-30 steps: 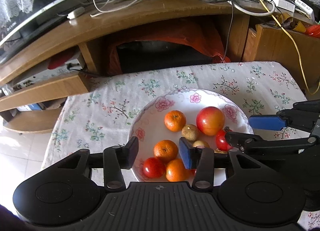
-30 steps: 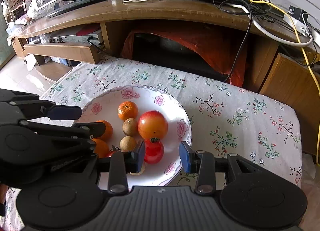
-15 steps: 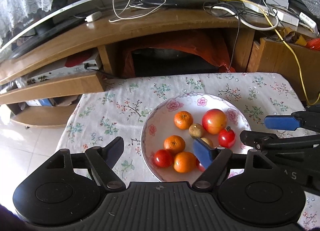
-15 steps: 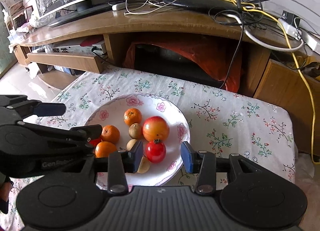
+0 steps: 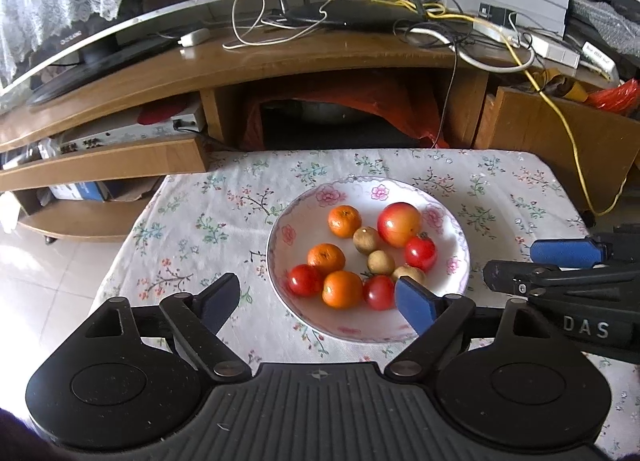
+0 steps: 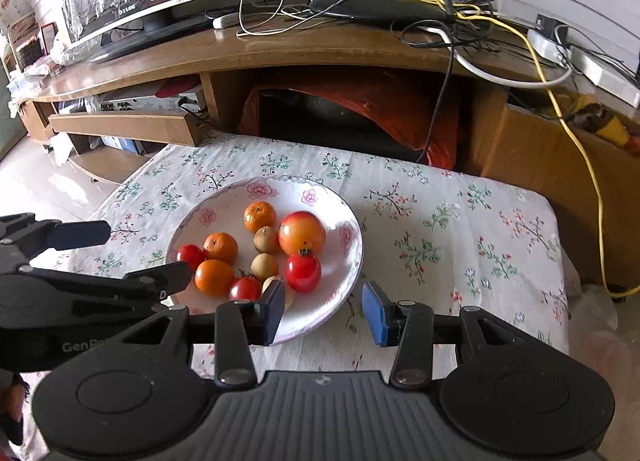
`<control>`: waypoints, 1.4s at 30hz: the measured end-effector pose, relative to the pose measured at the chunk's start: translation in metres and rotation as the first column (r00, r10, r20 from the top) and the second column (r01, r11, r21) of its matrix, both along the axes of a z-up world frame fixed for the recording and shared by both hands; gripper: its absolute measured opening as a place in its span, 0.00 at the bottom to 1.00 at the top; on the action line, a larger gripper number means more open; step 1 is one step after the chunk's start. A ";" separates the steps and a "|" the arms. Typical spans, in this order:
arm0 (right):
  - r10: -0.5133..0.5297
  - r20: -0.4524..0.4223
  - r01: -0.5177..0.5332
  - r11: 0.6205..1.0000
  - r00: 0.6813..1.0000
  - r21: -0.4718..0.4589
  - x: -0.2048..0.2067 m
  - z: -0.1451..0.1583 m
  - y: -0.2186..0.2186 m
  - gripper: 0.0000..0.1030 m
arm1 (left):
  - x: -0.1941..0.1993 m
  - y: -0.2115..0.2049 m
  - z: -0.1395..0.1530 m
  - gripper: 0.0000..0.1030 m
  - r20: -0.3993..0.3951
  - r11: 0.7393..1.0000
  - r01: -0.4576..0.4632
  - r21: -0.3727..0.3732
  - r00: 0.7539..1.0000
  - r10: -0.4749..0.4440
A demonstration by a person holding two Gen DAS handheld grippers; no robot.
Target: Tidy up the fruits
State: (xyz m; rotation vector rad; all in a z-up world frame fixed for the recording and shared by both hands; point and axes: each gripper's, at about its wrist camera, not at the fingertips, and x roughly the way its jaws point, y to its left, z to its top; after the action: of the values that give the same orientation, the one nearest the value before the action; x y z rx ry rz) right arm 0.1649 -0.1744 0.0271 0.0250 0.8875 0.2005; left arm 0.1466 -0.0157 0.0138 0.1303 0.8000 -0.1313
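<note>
A white floral plate [image 5: 452, 229] [image 6: 344, 221] on the flowered tablecloth holds an apple [image 5: 399, 218] [image 6: 301, 232], three oranges [image 5: 344, 221] [image 6: 260, 216], three tomatoes [image 5: 419, 253] [image 6: 302, 271] and three small brown fruits [image 5: 365, 240] [image 6: 266, 239]. My left gripper [image 5: 318, 301] is open and empty, held above the plate's near edge. My right gripper [image 6: 324, 311] is open and empty, just in front of the plate's near right rim. Each gripper shows in the other's view: the right one [image 5: 544, 265], the left one [image 6: 120, 257].
A wooden TV stand [image 5: 280, 61] with a TV, a router and tangled cables rises behind the small table. A drawer front [image 5: 108, 161] juts toward the table's far left corner. Bare tablecloth [image 6: 460, 245] lies right of the plate. Tiled floor [image 5: 52, 269] is to the left.
Both grippers have pulled back and up from the plate. The left jaws opened wide from around an orange; the right jaws widened from around a tomato. All fruit stays on the plate.
</note>
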 end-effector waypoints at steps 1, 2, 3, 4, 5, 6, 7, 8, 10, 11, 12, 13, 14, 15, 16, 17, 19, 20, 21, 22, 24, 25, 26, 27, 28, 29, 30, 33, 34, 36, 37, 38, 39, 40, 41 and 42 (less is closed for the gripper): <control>-0.002 0.002 0.002 1.000 1.000 0.009 -0.004 0.002 -0.001 0.43 | -0.004 0.000 0.001 0.87 0.007 1.000 0.000 -0.005 1.000 0.000; -0.003 0.004 0.003 1.000 1.000 0.016 -0.008 0.003 -0.002 0.43 | -0.007 0.000 0.001 0.87 0.014 1.000 0.000 -0.008 1.000 0.000; -0.004 0.006 0.004 1.000 1.000 0.021 -0.012 0.005 -0.003 0.43 | -0.010 0.000 0.002 0.88 0.019 1.000 -0.001 -0.010 1.000 0.001; -0.005 0.010 0.005 1.000 1.000 0.022 -0.016 0.007 -0.003 0.43 | -0.014 0.000 0.003 0.88 0.024 1.000 0.000 -0.012 1.000 0.000; -0.007 0.016 0.006 1.000 1.000 0.022 -0.020 0.008 -0.003 0.43 | -0.016 0.000 0.004 0.88 0.030 1.000 0.002 -0.014 1.000 -0.002; -0.007 0.021 0.007 1.000 1.000 0.024 -0.025 0.010 -0.003 0.43 | -0.020 0.000 0.004 0.88 0.038 1.000 0.004 -0.015 0.999 -0.003; -0.008 0.025 0.007 1.000 1.000 0.026 -0.029 0.011 -0.004 0.43 | -0.023 0.001 0.006 0.88 0.048 1.000 0.003 -0.017 0.999 -0.003; -0.009 0.026 0.008 1.000 1.000 0.028 -0.032 0.012 -0.004 0.43 | -0.027 0.001 0.007 0.88 0.055 1.000 0.000 -0.017 0.998 0.001; -0.011 0.028 0.010 0.999 1.000 0.036 -0.040 0.014 -0.005 0.43 | -0.032 0.000 0.009 0.90 0.062 1.000 -0.005 -0.013 0.998 0.006; -0.011 0.029 0.010 0.999 1.000 0.040 -0.043 0.015 -0.005 0.43 | -0.035 0.000 0.011 0.91 0.070 1.000 -0.005 -0.008 0.998 0.006; -0.010 0.030 0.009 0.999 0.999 0.042 -0.046 0.015 -0.005 0.43 | -0.037 -0.001 0.012 0.91 0.077 1.000 -0.005 -0.003 0.997 0.005; -0.009 0.033 0.008 0.999 0.999 0.043 -0.050 0.016 -0.005 0.43 | -0.040 -0.002 0.012 0.91 0.086 1.000 -0.004 0.009 0.996 0.003; -0.009 0.036 0.007 0.999 0.999 0.043 -0.054 0.017 -0.005 0.43 | -0.044 -0.003 0.013 0.91 0.097 1.000 -0.003 0.019 0.995 0.002; -0.004 0.037 0.003 0.999 0.999 0.043 -0.057 0.017 -0.004 0.43 | -0.047 -0.005 0.014 0.91 0.108 1.000 -0.003 0.030 0.994 -0.001; -0.005 0.041 0.003 0.999 0.999 0.043 -0.060 0.017 -0.004 0.44 | -0.050 -0.006 0.015 0.91 0.120 0.999 -0.001 0.041 0.993 -0.004; -0.007 0.045 0.006 0.999 0.999 0.037 -0.063 0.018 -0.003 0.44 | -0.052 -0.007 0.015 0.91 0.131 0.999 0.000 0.053 0.991 -0.007; -0.008 0.052 0.006 1.000 0.999 0.030 -0.069 0.019 -0.003 0.44 | -0.058 -0.008 0.017 0.92 0.148 0.998 0.001 0.067 0.989 -0.011; -0.010 0.052 0.008 0.999 0.999 0.035 -0.071 0.019 -0.003 0.44 | -0.061 -0.008 0.019 0.92 0.151 0.998 -0.002 0.067 0.988 -0.008; -0.012 0.053 0.010 0.999 0.999 0.040 -0.074 0.020 -0.004 0.44 | -0.063 -0.008 0.020 0.92 0.149 0.998 -0.007 0.063 0.989 -0.003; -0.013 0.055 0.010 0.999 0.998 0.044 -0.077 0.021 -0.005 0.44 | -0.065 -0.007 0.020 0.92 0.147 0.998 -0.011 0.059 0.989 0.002; -0.016 0.062 0.013 0.998 0.998 0.054 -0.083 0.023 -0.006 0.44 | -0.068 -0.006 0.022 0.92 0.142 0.999 -0.019 0.047 0.990 0.012; -0.018 0.065 0.014 0.998 0.998 0.058 -0.085 0.024 -0.006 0.44 | -0.071 -0.006 0.022 0.92 0.142 0.999 -0.021 0.043 0.990 0.014; -0.020 0.069 0.016 0.998 0.997 0.062 -0.088 0.025 -0.006 0.44 | -0.072 -0.006 0.022 0.92 0.140 0.999 -0.023 0.036 0.990 0.017; -0.022 0.073 0.017 0.998 0.997 0.064 -0.090 0.025 -0.007 0.44 | -0.073 -0.006 0.022 0.92 0.136 0.999 -0.024 0.028 0.991 0.020; -0.023 0.076 0.018 0.998 0.997 0.064 -0.093 0.026 -0.007 0.44 | -0.074 -0.005 0.022 0.92 0.129 1.000 -0.024 0.017 0.991 0.021; -0.025 0.078 0.019 0.998 0.997 0.066 -0.095 0.027 -0.007 0.44 | -0.076 -0.003 0.021 0.92 0.124 1.000 -0.022 0.009 0.992 0.021; -0.027 0.079 0.022 0.997 0.997 0.071 -0.098 0.027 -0.008 0.44 | -0.078 -0.003 0.021 0.92 0.122 1.000 -0.019 0.003 0.992 0.019; -0.031 0.079 0.025 0.996 0.996 0.080 -0.104 0.028 -0.010 0.44 | -0.082 -0.002 0.020 0.92 0.114 1.000 -0.012 -0.004 0.993 0.013; -0.034 0.079 0.028 0.996 0.996 0.081 -0.106 0.028 -0.010 0.44 | -0.084 -0.003 0.019 0.92 0.113 1.000 -0.010 -0.003 0.994 0.011; -0.037 0.077 0.031 0.996 0.996 0.083 -0.110 0.027 -0.011 0.44 | -0.088 -0.004 0.018 0.93 0.105 1.000 -0.008 0.005 0.994 0.007; -0.039 0.076 0.032 0.996 0.996 0.083 -0.113 0.027 -0.010 0.44 | -0.090 -0.004 0.016 0.94 0.099 1.000 -0.008 0.006 0.995 0.007; -0.040 0.073 0.033 0.996 0.997 0.083 -0.115 0.026 -0.010 0.44 | -0.091 -0.003 0.015 0.94 0.091 1.000 -0.007 0.004 0.996 0.007; -0.040 0.069 0.034 0.996 0.997 0.082 -0.117 0.025 -0.010 0.44 | -0.093 -0.003 0.013 0.94 0.078 1.000 -0.006 -0.003 0.997 0.007; -0.041 0.064 0.036 0.996 0.997 0.080 -0.119 0.025 -0.010 0.44 | -0.094 -0.002 0.012 0.94 0.067 1.000 -0.007 -0.010 0.998 0.007; -0.042 0.060 0.037 0.996 0.997 0.078 -0.121 0.024 -0.010 0.44 | -0.095 -0.002 0.010 0.94 0.056 1.000 -0.007 -0.014 0.998 0.008; -0.042 0.057 0.038 0.996 0.997 0.075 -0.123 0.023 -0.010 0.44 | -0.097 -0.002 0.010 0.94 0.052 1.000 -0.007 -0.013 0.999 0.008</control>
State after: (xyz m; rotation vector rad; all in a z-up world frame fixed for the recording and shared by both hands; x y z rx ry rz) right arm 0.0416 -0.1842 0.0499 0.1048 0.8207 0.1954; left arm 0.0499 -0.0175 0.0234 0.1182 0.7476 -0.1257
